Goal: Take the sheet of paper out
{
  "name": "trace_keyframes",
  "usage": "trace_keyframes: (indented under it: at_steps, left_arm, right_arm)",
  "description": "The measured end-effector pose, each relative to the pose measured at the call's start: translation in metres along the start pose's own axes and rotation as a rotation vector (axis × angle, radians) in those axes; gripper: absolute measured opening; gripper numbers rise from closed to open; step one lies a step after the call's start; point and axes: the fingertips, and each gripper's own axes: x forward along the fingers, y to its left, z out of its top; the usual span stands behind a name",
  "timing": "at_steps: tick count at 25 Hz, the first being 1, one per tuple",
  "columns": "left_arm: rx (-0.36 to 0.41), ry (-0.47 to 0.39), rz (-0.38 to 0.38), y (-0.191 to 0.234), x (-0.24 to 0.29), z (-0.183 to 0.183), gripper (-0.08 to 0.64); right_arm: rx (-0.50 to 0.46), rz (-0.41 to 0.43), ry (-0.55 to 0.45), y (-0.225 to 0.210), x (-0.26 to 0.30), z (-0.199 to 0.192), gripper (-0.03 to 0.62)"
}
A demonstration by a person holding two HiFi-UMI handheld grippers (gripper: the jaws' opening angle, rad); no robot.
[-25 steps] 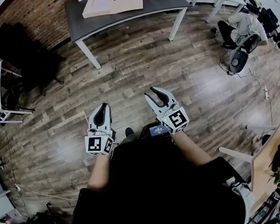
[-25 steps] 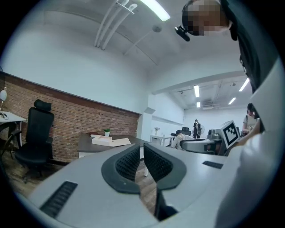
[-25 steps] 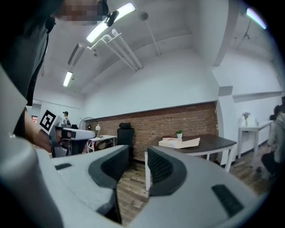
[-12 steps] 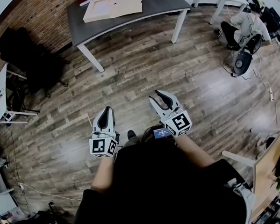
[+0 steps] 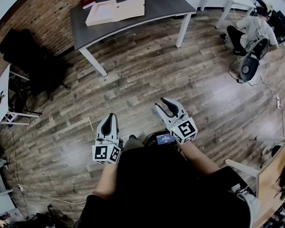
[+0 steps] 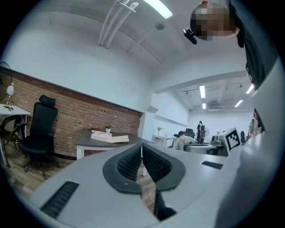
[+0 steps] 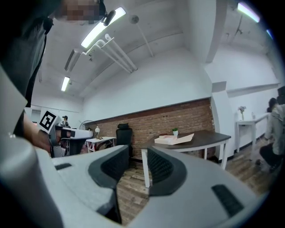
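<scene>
Right gripper (image 5: 164, 105) is gaping wide and empty while left gripper (image 5: 109, 120) is pinching shut on nothing. Both are hovering over brown wooden floor (image 5: 131, 73), well short of the flat beige cardboard folder (image 5: 114, 10), which is probably holding the sheet. It is lying lengthwise left to right on the far dark grey table (image 5: 168, 5), straight beyond the left gripper.

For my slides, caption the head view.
Person faces dark table with cardboard box; left gripper shut, right gripper open.

Pale flat cardboard box (image 5: 115, 11) on grey table (image 5: 167, 4)
</scene>
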Motion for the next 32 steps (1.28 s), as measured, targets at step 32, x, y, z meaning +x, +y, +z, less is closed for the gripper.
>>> trace_keyframes:
  at_steps: [32]
  left_arm:
    - [-0.094, -0.009, 0.012, 0.204, 0.215, 0.013, -0.005]
  right_arm:
    - [-0.014, 0.002, 0.09, -0.118, 0.261, 0.021, 0.135]
